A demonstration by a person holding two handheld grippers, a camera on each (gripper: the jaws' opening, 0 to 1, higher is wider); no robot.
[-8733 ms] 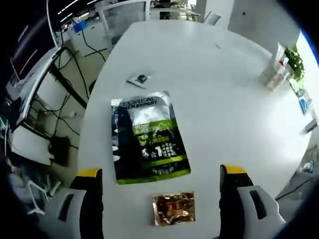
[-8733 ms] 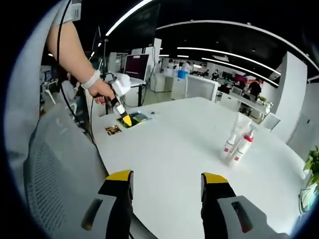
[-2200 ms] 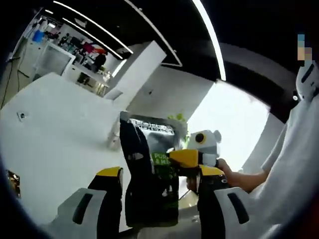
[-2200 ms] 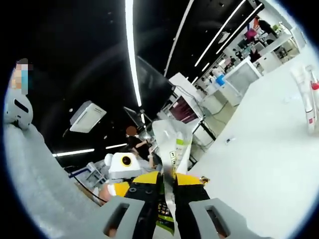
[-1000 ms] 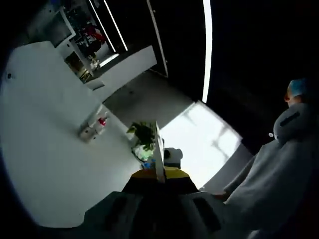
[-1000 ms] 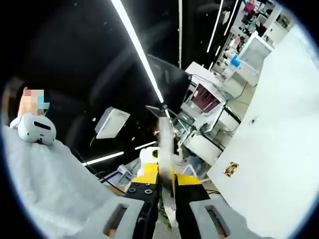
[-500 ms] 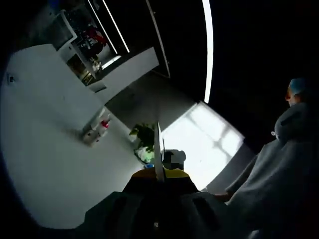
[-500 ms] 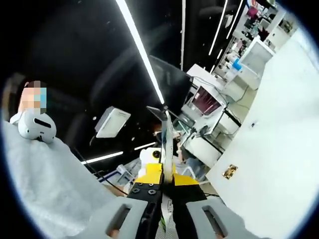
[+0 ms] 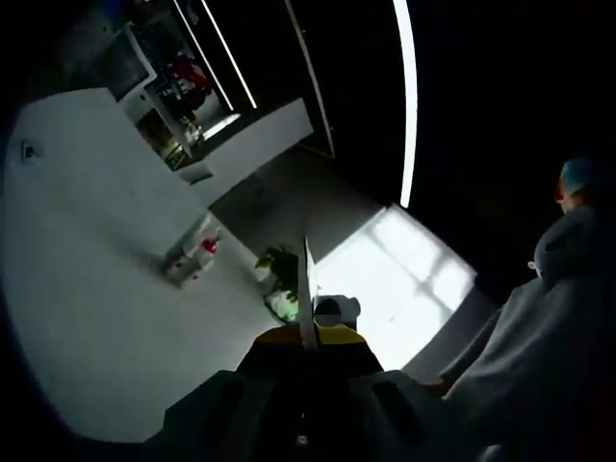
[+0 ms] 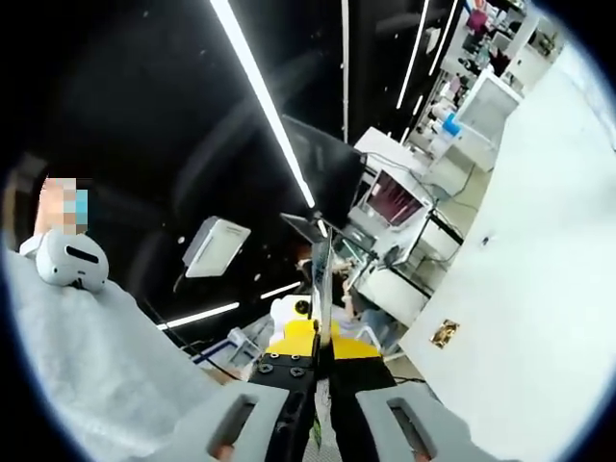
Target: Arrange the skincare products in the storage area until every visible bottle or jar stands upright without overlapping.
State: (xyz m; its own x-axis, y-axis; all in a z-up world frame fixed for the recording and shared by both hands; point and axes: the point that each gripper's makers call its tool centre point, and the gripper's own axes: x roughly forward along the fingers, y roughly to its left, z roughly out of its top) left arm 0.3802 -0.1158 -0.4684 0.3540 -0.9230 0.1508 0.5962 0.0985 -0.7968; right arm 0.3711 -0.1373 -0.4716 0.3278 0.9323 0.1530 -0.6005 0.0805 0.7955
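Note:
The black-and-green pouch (image 9: 306,284) hangs in the air, turned edge-on, so it shows as a thin pale strip. My left gripper (image 9: 306,337) is shut on one of its edges. The right gripper (image 10: 322,348) is shut on the same pouch (image 10: 323,274) from the opposite side, and each gripper's yellow tips peek out behind the strip in the other's view. Two white tubes with red caps (image 9: 189,262) stand together far off on the white table (image 9: 87,289). A small gold sachet (image 10: 445,333) lies near the table's edge (image 10: 423,327).
A tiny white sachet (image 10: 484,241) lies further along the table. A potted plant (image 9: 279,265) stands beyond the tubes by a bright window. The person's grey sleeve and body (image 9: 549,327) are close to both grippers. Desks and monitors (image 10: 395,197) stand behind the table.
The pouch lay flat on the table, then rose into the air and my left jaws shut on it. Over the last second both views only drifted slightly.

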